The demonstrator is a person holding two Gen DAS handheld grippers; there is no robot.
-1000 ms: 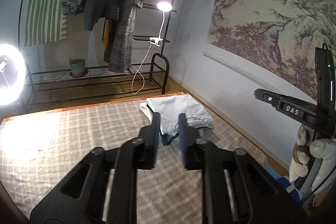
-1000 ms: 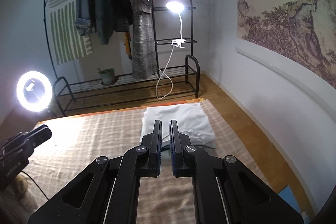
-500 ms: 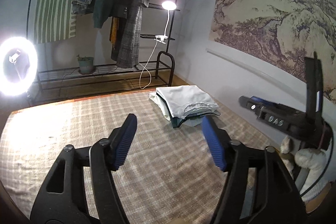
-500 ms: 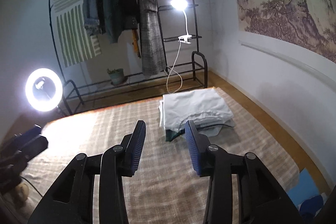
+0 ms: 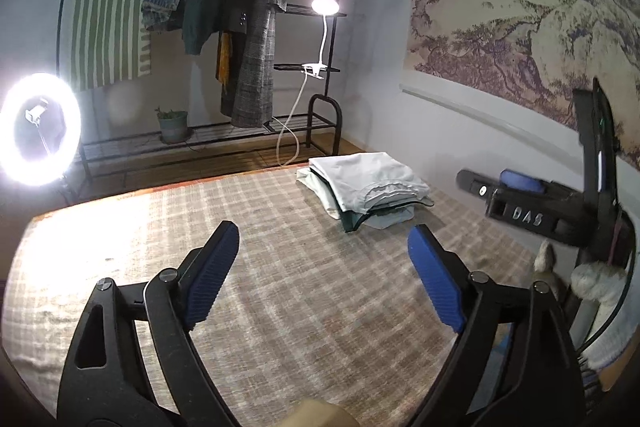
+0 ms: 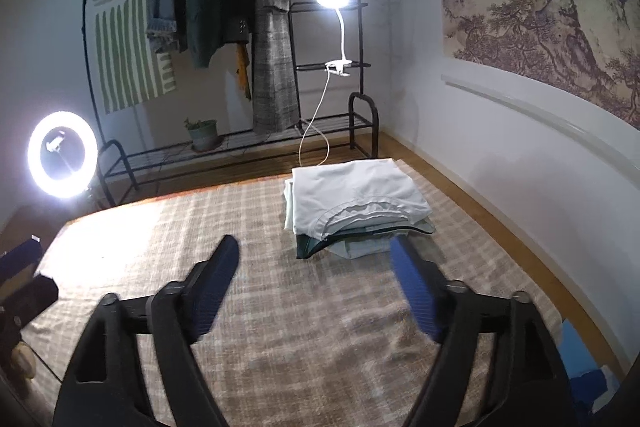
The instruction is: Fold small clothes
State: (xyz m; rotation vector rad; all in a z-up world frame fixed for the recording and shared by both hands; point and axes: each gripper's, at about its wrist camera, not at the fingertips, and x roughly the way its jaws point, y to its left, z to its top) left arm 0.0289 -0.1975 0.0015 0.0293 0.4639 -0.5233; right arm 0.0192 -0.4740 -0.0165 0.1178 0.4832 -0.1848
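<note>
A checked rug [image 5: 280,291] covers the floor, with a clothes rack [image 6: 328,7] behind it. A stack of folded clothes [image 6: 356,199] sits on the rug's far right corner. The left gripper [image 5: 324,267] and right gripper [image 6: 316,275] hover above the rug, both spread wide, holding nothing, short of the stack

Two grippers [image 5: 322,267], one clothes stack [image 6: 356,205], two lamps [image 6: 62,155].
</note>
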